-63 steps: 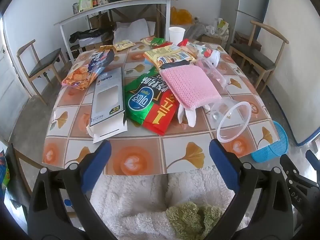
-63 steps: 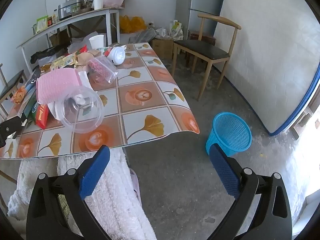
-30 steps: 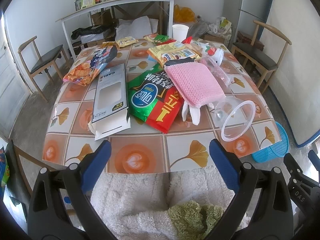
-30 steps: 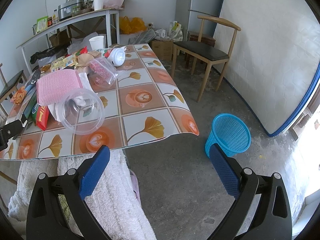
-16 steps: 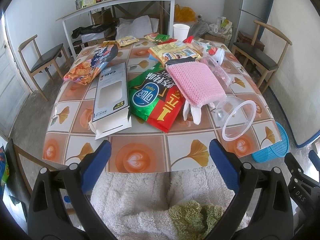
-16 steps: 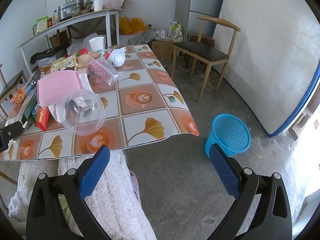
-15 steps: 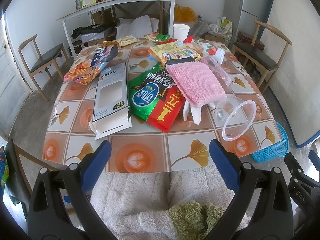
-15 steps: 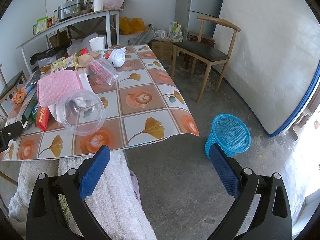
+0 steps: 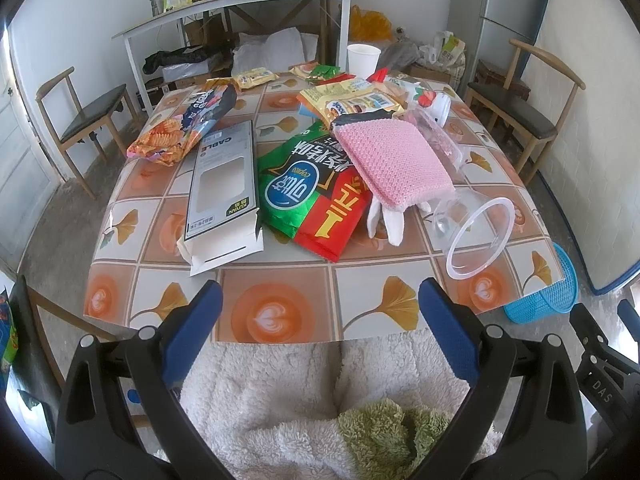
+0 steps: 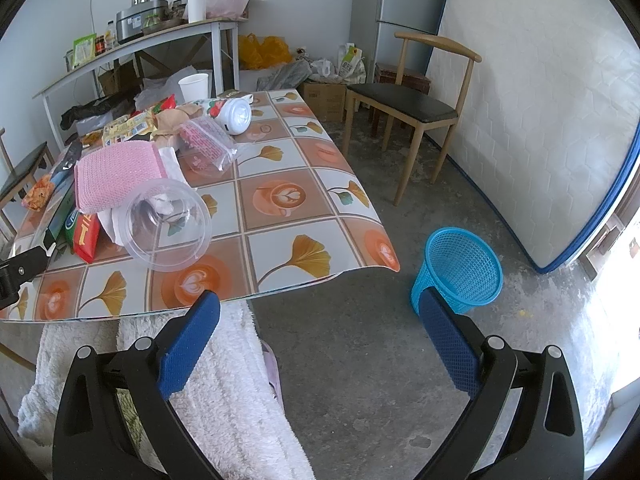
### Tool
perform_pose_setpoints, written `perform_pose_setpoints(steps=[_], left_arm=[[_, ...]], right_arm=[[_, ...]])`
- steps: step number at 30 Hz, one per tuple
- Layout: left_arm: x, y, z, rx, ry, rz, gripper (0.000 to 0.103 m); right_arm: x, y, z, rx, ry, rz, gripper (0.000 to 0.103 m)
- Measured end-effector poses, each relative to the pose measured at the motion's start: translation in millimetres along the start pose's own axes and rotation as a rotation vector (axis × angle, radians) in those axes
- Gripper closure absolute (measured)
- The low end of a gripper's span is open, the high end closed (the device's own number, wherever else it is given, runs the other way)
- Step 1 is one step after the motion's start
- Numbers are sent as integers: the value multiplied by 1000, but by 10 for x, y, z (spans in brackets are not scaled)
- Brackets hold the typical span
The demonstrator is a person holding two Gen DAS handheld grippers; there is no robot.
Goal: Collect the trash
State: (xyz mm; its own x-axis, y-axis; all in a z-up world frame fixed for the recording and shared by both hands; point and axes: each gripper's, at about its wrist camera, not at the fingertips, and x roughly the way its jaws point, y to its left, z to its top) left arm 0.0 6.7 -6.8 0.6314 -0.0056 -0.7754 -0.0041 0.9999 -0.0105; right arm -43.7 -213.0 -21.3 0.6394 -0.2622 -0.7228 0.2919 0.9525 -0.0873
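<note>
Trash covers the patterned table: a white cable box, a green snack bag, a red packet, an orange chip bag, a pink cloth and a clear plastic cup lying on its side. The cup also shows in the right wrist view. A blue mesh bin stands on the floor right of the table. My left gripper is open and empty at the table's near edge. My right gripper is open and empty, over the floor beside the table corner.
Wooden chairs stand at the left and right. A white paper cup and more wrappers lie at the table's far end. A white side table holds kitchenware. A fluffy white blanket lies below the grippers.
Both views have shifted only slightly; the left gripper has backed off a little from the table. Both grippers have stayed open and nothing on the table has moved.
</note>
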Motion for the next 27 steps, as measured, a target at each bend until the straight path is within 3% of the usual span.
perform_pose_setpoints(steps=[15,22,27], left_arm=[[26,93,0,-29,-8,-10,9],[85,261,134,-61,-40,-50,9],[94,373,188,-52,-106,-106,9]], right_arm=[[1,15,70,17,-26,36,6],[52,80,206,23,-59,101,6],[175,158,312,35,-50,179,6]])
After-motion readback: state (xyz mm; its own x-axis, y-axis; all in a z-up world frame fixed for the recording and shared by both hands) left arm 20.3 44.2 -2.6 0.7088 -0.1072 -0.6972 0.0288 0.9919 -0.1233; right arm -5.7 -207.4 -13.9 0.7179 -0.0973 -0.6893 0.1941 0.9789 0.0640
